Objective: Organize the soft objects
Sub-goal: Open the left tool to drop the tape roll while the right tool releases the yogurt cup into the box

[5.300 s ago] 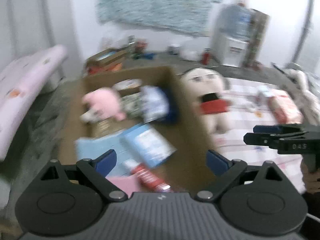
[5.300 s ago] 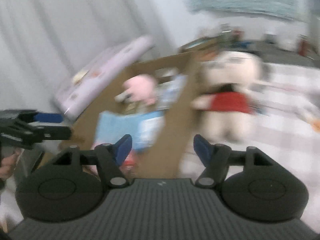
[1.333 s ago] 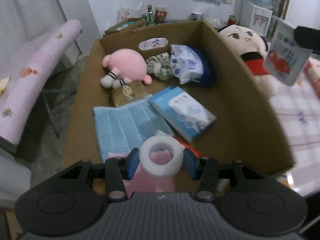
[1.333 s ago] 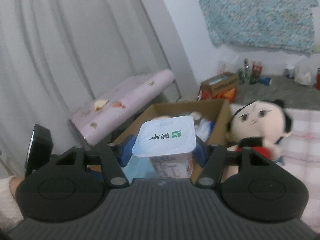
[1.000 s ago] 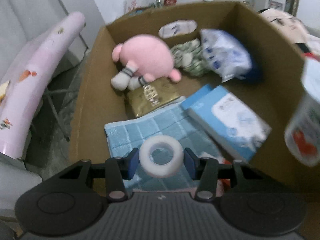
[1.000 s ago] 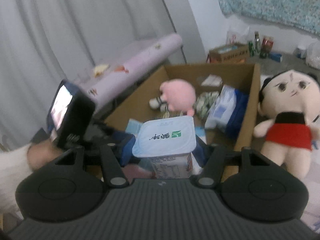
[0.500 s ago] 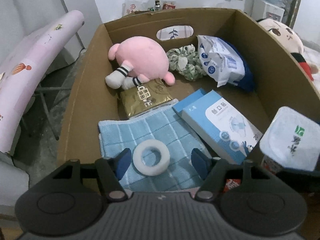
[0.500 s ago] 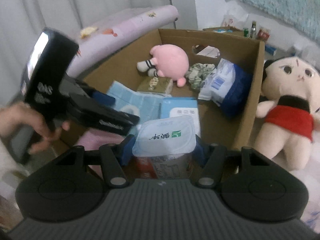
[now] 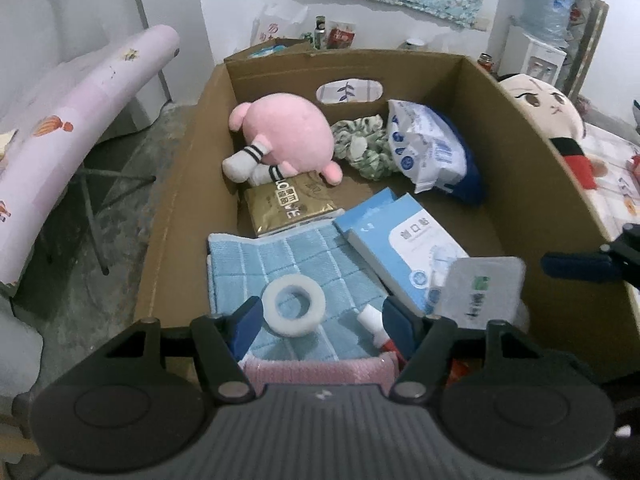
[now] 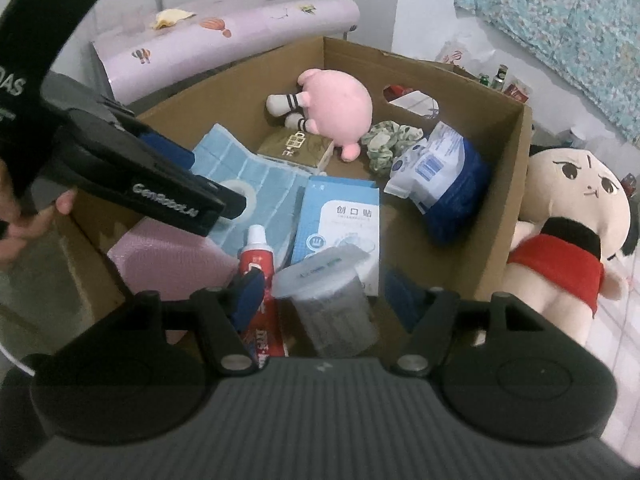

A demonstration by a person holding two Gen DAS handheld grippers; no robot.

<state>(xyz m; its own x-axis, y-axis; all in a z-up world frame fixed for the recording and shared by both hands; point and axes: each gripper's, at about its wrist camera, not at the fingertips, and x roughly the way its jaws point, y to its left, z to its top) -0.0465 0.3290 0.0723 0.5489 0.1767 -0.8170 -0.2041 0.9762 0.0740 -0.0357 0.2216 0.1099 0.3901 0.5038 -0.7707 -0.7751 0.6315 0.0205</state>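
A brown cardboard box [image 9: 532,168] [image 10: 508,184] holds a pink plush [image 9: 288,136] [image 10: 336,96], a green scrunchie [image 9: 360,144], a white-blue wipes pack [image 9: 428,148] [image 10: 436,168], a gold tissue pack [image 9: 288,204], a blue plaster box [image 9: 408,248] [image 10: 340,224], a blue cloth [image 9: 280,272] and a toothpaste tube [image 10: 256,256]. My left gripper [image 9: 322,316] is open above a white tape roll [image 9: 293,310] lying on the cloth. My right gripper [image 10: 320,292] is open around a yogurt cup [image 10: 328,296] [image 9: 480,292], which tilts between the fingers inside the box.
A big doll in a red top [image 10: 568,232] [image 9: 556,116] leans outside the box's right wall on a checked surface. A pink padded board [image 9: 72,140] stands left of the box. A pink cloth [image 10: 172,256] lies at the box's near end. Clutter lines the far wall.
Both grippers carried their loads over the box and opened. The tape roll now lies on the blue cloth; the yogurt cup has dropped loose and tilted between the right fingers.
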